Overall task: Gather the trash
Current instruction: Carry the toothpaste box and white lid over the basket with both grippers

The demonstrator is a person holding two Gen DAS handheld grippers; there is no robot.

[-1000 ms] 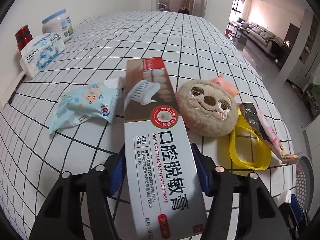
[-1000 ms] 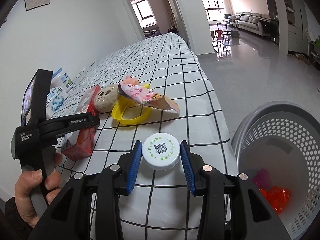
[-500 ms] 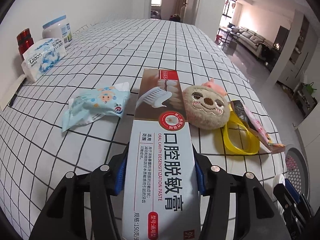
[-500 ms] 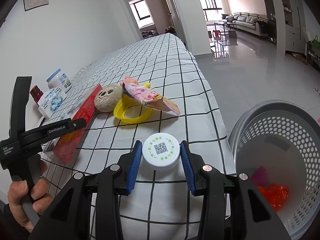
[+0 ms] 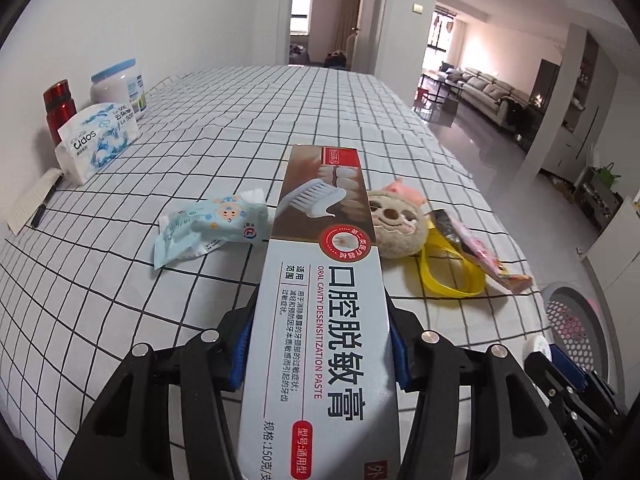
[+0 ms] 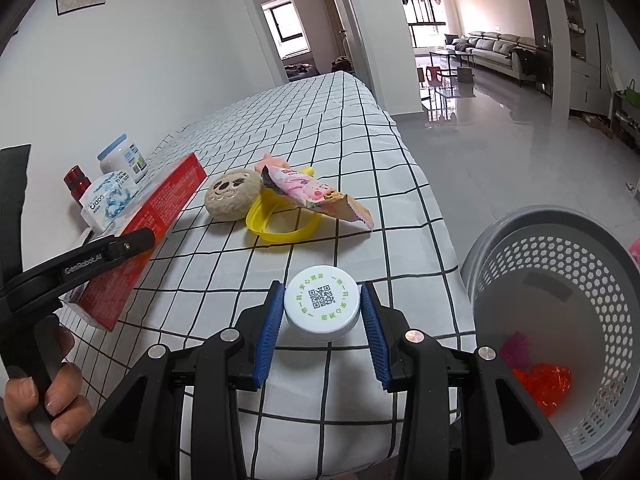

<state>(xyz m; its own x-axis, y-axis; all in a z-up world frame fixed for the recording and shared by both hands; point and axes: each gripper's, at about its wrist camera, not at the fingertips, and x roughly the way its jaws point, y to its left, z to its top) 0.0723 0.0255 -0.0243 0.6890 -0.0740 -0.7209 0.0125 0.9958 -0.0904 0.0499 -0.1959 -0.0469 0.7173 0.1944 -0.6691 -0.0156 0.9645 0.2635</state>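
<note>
My left claw (image 5: 318,354) clamped on grey-red toothpaste box (image 5: 320,320), right claw (image 6: 322,320) clamped on white cap (image 6: 321,303), plush toy (image 5: 396,226) beyond, grey basket (image 6: 560,320) beside desk (image 6: 360,128).

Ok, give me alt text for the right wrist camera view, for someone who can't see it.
The right gripper clamps a white bottle cap above a checked tablecloth, beside a grey basket on the floor. Farther left, the left gripper holds a red toothpaste box near a plush toy.

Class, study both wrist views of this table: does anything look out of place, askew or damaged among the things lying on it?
The pink snack wrapper looks torn open and lies askew across the yellow ring, leaning on the plush toy. A crumpled wet-wipe pack lies loose on the tablecloth. Nothing has spilled.
</note>
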